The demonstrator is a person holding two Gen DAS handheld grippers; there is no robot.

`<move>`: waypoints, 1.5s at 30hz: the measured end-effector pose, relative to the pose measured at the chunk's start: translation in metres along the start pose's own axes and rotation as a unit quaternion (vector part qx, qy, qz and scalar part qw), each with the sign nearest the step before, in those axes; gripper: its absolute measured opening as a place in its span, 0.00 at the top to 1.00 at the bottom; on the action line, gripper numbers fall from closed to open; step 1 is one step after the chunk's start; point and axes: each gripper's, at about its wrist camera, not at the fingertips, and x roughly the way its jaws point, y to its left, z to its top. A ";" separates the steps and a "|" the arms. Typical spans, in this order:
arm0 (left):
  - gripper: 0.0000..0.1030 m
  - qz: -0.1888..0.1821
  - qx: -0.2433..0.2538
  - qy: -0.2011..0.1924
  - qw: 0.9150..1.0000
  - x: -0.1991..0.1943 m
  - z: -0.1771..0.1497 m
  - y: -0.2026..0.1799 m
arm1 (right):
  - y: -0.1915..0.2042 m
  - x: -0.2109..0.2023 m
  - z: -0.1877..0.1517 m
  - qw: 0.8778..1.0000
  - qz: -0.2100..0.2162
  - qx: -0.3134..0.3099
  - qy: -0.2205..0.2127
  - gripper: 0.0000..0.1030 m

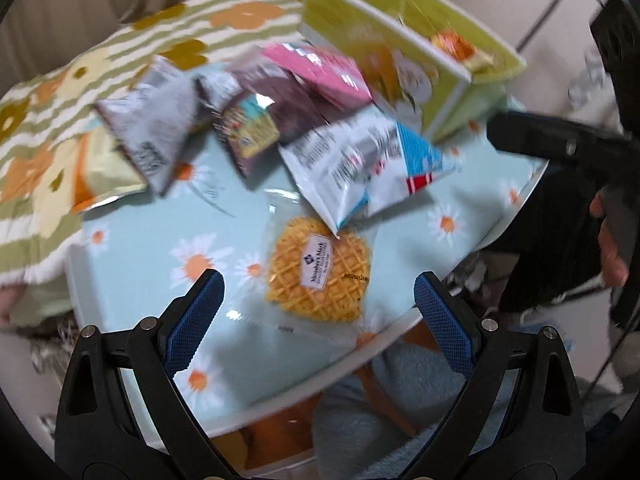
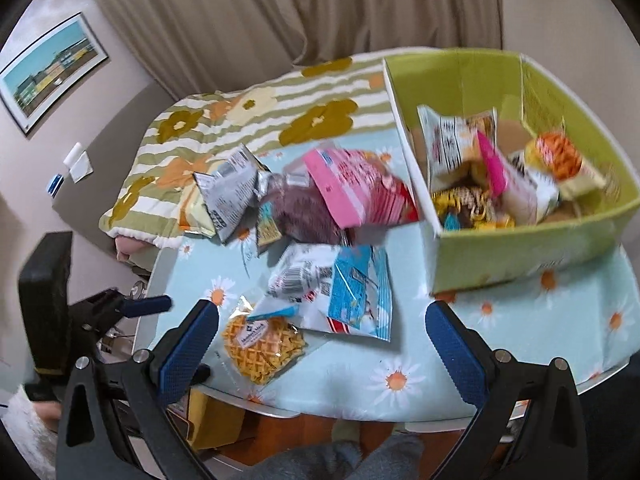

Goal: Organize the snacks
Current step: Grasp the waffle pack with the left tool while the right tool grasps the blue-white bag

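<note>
Both tools, left [image 1: 318,300] and right [image 2: 320,340], hover spread and empty; box [image 2: 520,248] partly filled. Waffle [image 1: 318,268] looks next: descend, straddle, pinch.

The room is evenly and softly lit, with no hard shadows on the table [image 1: 132,252] and only small glints on the shiny snack packets [image 1: 340,160]. Both views are smeared by motion blur, worst on the far green box [image 2: 520,248] and the packet pile, while the near blue-padded fingers [image 2: 188,356] stay sharper. Fisheye bending curves the curtain [image 2: 320,4] and darkens the corners.
</note>
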 end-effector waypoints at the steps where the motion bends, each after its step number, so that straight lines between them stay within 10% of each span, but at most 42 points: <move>1: 0.07 0.001 0.008 0.004 1.000 0.007 -0.001 -0.001 | -0.003 0.005 0.000 1.000 0.004 0.005 0.002 0.00; 16: 0.07 0.062 0.050 0.048 0.996 0.094 0.002 -0.019 | -0.040 0.063 -0.011 0.996 0.064 0.059 -0.001 0.00; 39: 0.26 0.052 0.011 0.038 0.998 0.083 0.004 0.004 | -0.054 0.086 -0.012 0.988 0.124 0.085 -0.028 0.00; 45: 0.26 0.062 -0.008 0.039 0.997 0.073 0.000 0.016 | -0.044 0.093 -0.015 0.989 0.124 0.072 -0.022 0.18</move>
